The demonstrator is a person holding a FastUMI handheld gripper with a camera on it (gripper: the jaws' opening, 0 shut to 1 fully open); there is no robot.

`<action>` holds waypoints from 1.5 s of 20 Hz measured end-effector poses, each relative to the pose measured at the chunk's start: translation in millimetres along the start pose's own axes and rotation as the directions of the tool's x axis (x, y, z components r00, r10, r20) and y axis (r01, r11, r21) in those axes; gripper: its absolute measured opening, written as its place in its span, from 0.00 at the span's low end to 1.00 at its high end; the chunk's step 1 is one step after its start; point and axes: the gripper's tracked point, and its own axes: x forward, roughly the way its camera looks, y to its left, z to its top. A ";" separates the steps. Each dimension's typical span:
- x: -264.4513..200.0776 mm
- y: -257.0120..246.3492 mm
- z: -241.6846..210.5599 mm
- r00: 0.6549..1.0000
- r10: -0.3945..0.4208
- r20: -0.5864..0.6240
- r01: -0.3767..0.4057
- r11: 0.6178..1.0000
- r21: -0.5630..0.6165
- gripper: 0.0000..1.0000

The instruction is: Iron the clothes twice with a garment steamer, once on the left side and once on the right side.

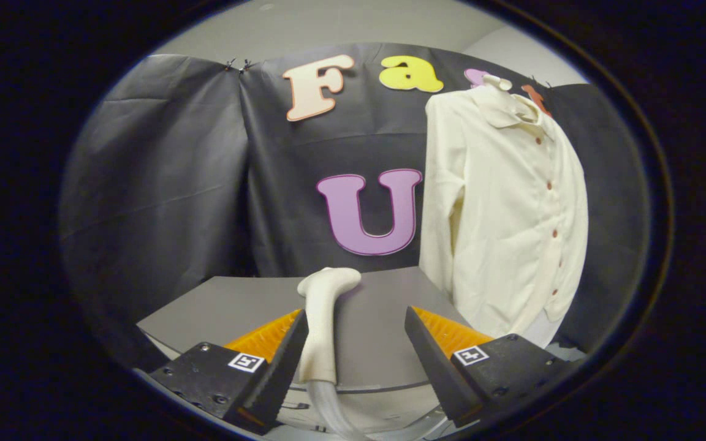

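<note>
A cream button-up shirt (506, 208) hangs on a white hanger, beyond the fingers and off to their right, in front of the black cloth wall. The white steamer head (323, 309) lies on the grey table (224, 306), its clear hose running down from its handle toward me. My gripper (356, 324) is open. The steamer handle lies between the fingers, close against the left finger (288, 349), with a wide gap to the right finger (429, 346). Neither finger visibly presses on it.
The grey table's far edge meets the black cloth wall behind. The shirt's hem hangs near the table's right corner. A round pale base shows below the table's near edge, under the fingers.
</note>
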 end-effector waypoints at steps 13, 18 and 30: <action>92.4 24.4 -52.3 0.923 0.076 -0.378 -0.079 0.997 0.008 0.97; 90.3 23.9 -52.3 0.897 0.033 -0.440 -0.094 0.988 -0.119 0.97; 85.3 35.1 -51.5 0.773 0.001 -0.635 -0.085 0.991 -0.102 0.56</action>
